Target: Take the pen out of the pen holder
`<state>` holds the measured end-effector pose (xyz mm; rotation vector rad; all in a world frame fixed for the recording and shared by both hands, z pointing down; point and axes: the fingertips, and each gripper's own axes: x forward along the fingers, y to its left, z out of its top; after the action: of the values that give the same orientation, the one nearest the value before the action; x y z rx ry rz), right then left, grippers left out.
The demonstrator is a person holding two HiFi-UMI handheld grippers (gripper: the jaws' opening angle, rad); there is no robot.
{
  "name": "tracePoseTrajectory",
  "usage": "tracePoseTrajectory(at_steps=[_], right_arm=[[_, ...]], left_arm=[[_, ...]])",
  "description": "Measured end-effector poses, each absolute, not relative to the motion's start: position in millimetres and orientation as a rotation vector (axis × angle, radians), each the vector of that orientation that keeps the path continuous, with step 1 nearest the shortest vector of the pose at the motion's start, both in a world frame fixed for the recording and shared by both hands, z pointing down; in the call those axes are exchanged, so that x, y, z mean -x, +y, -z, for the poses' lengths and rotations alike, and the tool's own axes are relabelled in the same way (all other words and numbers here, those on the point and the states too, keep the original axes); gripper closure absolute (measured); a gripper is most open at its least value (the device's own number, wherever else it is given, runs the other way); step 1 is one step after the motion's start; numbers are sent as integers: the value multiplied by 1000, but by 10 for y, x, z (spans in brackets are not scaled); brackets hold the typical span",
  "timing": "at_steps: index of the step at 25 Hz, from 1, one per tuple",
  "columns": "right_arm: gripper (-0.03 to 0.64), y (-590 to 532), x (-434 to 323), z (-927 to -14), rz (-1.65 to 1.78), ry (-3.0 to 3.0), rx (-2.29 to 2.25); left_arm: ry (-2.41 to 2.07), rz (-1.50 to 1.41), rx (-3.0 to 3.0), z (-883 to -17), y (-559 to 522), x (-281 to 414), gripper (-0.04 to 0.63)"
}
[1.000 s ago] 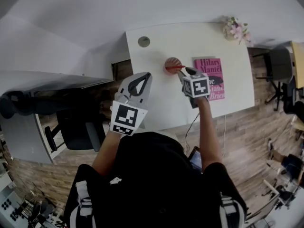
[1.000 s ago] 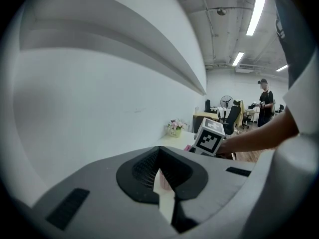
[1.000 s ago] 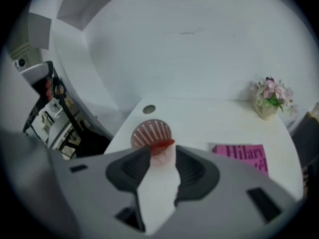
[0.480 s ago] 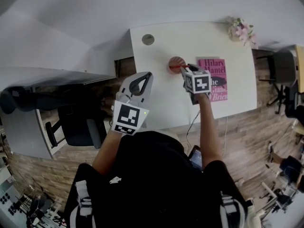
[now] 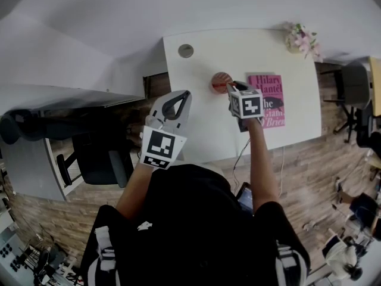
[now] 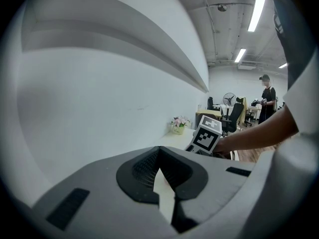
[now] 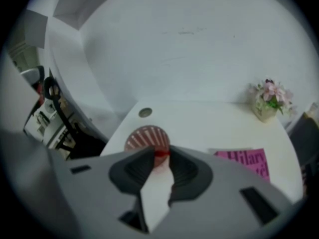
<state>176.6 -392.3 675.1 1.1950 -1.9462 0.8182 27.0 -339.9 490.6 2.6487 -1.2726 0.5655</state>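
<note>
- I've got the white desk (image 5: 205, 127) below me. Its left and near edges show clean, and a wide bare stretch runs from the middle to the near edge.
- The far side is busier. There's a round hole (image 5: 186, 50) near the far-left corner and a small pot of pink flowers (image 5: 300, 39) at the far-right corner.
- A pink book (image 5: 271, 103) lies flat just right of my right hand-held gripper (image 5: 232, 88), so that side is tight. A black chair (image 5: 95, 159) stands off the desk's left edge.
- My left hand-held gripper (image 5: 184, 95) hangs over the desk's left edge, well apart from the work. Its jaws are together with nothing between them.
- The red pen (image 7: 161, 153) shows as a thin red stick. Only a short bit is visible, and it's blurred.
- The pen sits in the pen holder (image 7: 144, 136), slanting over the rim toward my right hand-held gripper.
- The right jaws are closing, with the pen between the tips and touching both.
- The pen holder is a round pinkish cup with pale stripes, mid-desk. I can't make out anything else inside it.
</note>
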Motion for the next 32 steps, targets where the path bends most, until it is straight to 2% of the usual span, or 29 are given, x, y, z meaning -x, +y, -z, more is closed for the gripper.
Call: tracePoseTrajectory(at_steps=[8,18,32], right_arm=[[541,-3910,-1723,-6624,-786,-1979,-1213],[543,-3885,-1682,-6367,-721,-2025,-1233],[546,-3807,-1596,-5550,-563,-2144,-1344]], left_arm=[[-1273,-544,-2660,-4858,-3420,-250,577],[-1261,-514,-2701,-4755,-3379,-305,577],[-1292,-482,-2760,-4501,-3332,-214,577]])
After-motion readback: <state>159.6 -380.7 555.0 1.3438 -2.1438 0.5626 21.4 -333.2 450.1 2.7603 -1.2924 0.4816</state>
